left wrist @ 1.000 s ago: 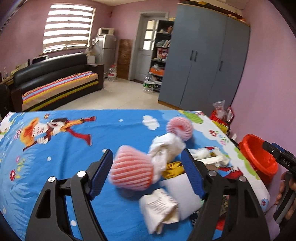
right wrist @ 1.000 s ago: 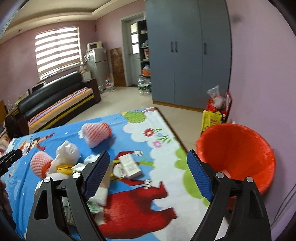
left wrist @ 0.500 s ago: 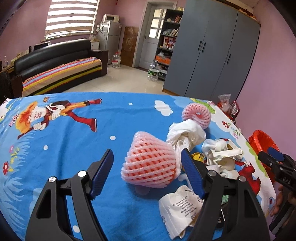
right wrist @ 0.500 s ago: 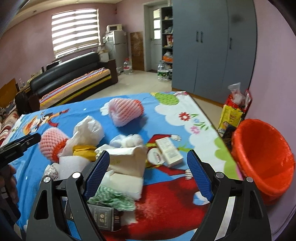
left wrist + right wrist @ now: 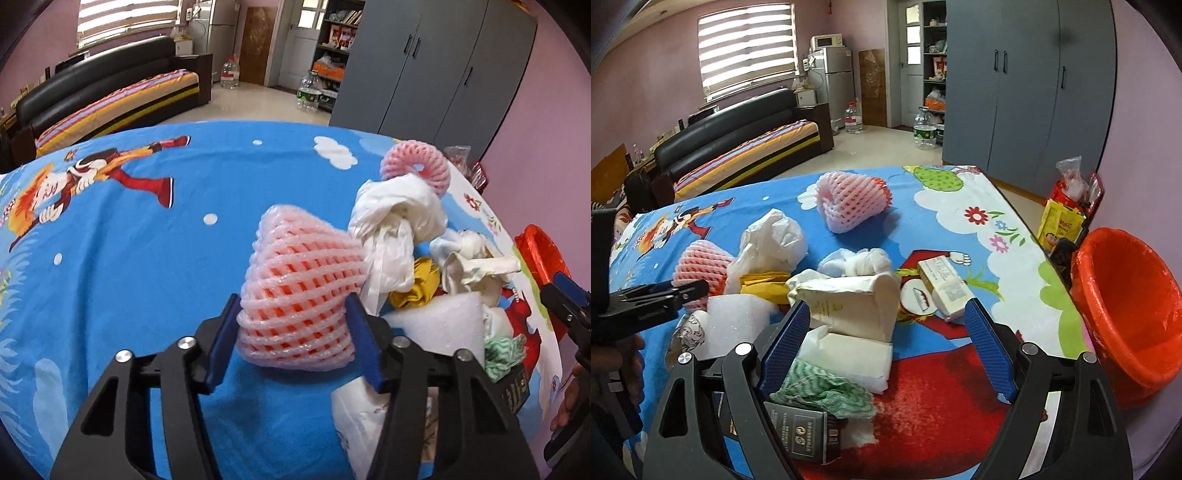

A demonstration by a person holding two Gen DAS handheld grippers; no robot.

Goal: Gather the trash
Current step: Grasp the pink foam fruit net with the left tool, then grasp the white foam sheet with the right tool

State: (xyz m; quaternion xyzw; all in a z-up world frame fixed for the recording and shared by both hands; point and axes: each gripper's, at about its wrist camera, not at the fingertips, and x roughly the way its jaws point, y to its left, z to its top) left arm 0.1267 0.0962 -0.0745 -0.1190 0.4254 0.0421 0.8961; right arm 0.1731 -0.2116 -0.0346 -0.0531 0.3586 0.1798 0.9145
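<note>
My left gripper (image 5: 293,341) is shut on a pink foam fruit net (image 5: 301,288), its blue pads pressing both sides; the net also shows in the right wrist view (image 5: 701,264). A second pink foam net (image 5: 415,171) (image 5: 851,201) lies farther back. A trash pile beside it holds a white plastic bag (image 5: 397,218), yellow wrapper (image 5: 417,288), white foam block (image 5: 441,325) and crumpled paper (image 5: 849,299). My right gripper (image 5: 886,347) is open above the pile, over folded tissue (image 5: 849,354) and a green cloth (image 5: 823,391). An orange bin (image 5: 1126,310) stands at the right.
The table has a blue cartoon cloth (image 5: 129,240). A small white box (image 5: 943,284) and a dark packet (image 5: 801,432) lie in the pile. Bags of snacks (image 5: 1067,206) sit on the floor by the bin. A sofa (image 5: 738,140) and grey wardrobe (image 5: 1027,85) stand behind.
My left gripper has closed on the pink foam net. My right gripper swung left from the bin to over the trash pile and moved closer.
</note>
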